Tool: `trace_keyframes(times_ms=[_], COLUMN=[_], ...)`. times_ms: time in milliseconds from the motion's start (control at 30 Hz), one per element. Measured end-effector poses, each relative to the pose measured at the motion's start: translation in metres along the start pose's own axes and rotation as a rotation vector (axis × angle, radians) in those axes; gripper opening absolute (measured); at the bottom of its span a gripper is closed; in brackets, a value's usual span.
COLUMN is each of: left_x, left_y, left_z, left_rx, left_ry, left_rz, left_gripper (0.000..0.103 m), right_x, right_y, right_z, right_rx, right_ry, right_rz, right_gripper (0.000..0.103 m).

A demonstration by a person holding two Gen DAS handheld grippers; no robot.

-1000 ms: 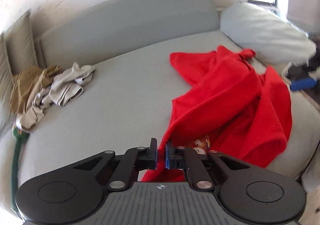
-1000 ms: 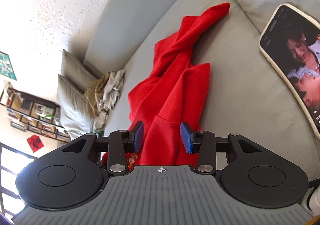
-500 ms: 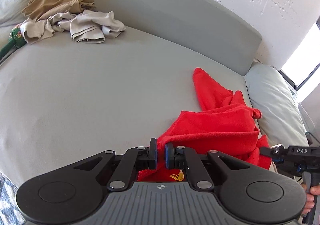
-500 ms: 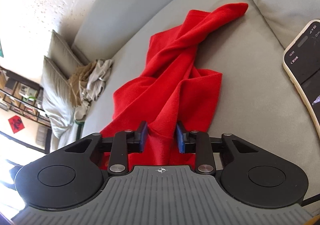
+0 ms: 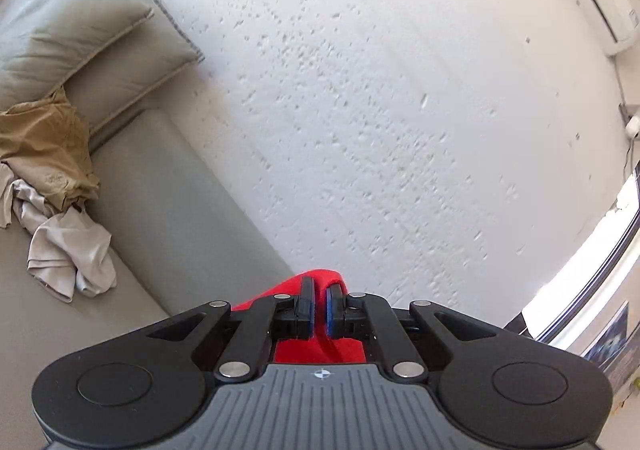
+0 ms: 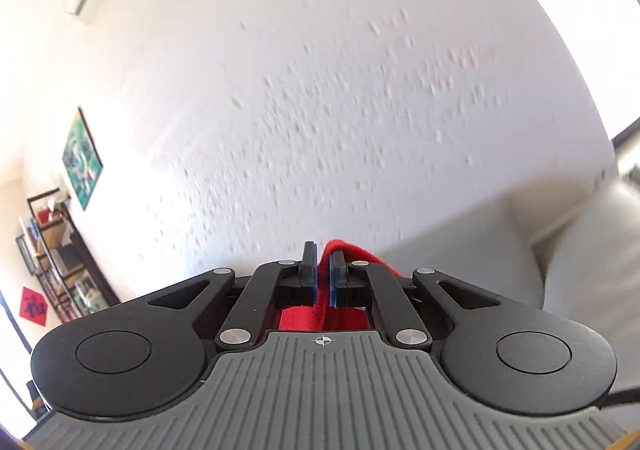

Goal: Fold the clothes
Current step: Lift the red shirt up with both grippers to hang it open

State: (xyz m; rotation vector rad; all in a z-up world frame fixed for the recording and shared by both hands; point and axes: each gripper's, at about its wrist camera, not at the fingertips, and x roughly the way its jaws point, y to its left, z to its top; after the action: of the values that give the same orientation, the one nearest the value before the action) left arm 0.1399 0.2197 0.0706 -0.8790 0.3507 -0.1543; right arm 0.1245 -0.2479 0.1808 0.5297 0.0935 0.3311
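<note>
Both claws, left [image 5: 319, 304] and right [image 6: 322, 276], tilt wallward, pinching red garment [image 5: 320, 346].

Both units match: the left gripper [image 5: 319, 306] and right gripper [image 6: 322, 274] show matte black linkage arms, silver pivot screws, blue-faced finger pads, round side discs, and a ribbed grey body with a crosshair mark.

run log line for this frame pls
step: lift for fold | left hand-held gripper: shut on red garment | right hand-held gripper: shut on red garment | both cameras facing wall
</note>
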Motion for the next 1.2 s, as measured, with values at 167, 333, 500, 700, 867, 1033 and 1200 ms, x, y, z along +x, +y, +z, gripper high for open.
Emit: trace_keyframes(times_ms=[167, 333, 500, 700, 867, 1033, 1200], left_x=[-0.026, -0.042, -0.065, -0.077, -0.079, -0.059, -0.038], left_y=[0.04, 0.132, 0.179, 0.19, 0.195, 0.204, 0.211], left_z=[-0.036, -0.102, -0.131, -0.132, -0.142, -0.149, -0.156], left_rx=[-0.035, -0.128, -0.187, -0.146, -0.208, -0.287, -0.313], left_ry=[0.025, 0.185, 0.239, 0.223, 0.206, 0.268, 0.32], left_rz=[0.054, 0.269, 0.379, 0.421, 0.338, 0.223, 0.169], left_gripper=[0.004, 0.003, 0.001, 0.038, 0.045, 0.045, 0.045], right_x=[-0.041, -0.044, -0.055, -0.058, -0.065, -0.073, -0.075], right_y=[-0.031, -0.112, -0.162, -0.166, -0.158, -0.174, -0.187], right_z=[-0.035, -0.173, -0.277, -0.281, -0.281, -0.294, -0.307], right_rx=[0.037, 0.246, 0.42, 0.465, 0.458, 0.592, 0.645], right_ry=[0.119, 0.515, 0.758, 0.783, 0.785, 0.753, 0.689], right_rz=[-0.07, -0.233, -0.346, -0.323, -0.298, -0.253, -0.227], right_gripper=[0.005, 0.005, 0.005, 0.019, 0.057, 0.055, 0.043])
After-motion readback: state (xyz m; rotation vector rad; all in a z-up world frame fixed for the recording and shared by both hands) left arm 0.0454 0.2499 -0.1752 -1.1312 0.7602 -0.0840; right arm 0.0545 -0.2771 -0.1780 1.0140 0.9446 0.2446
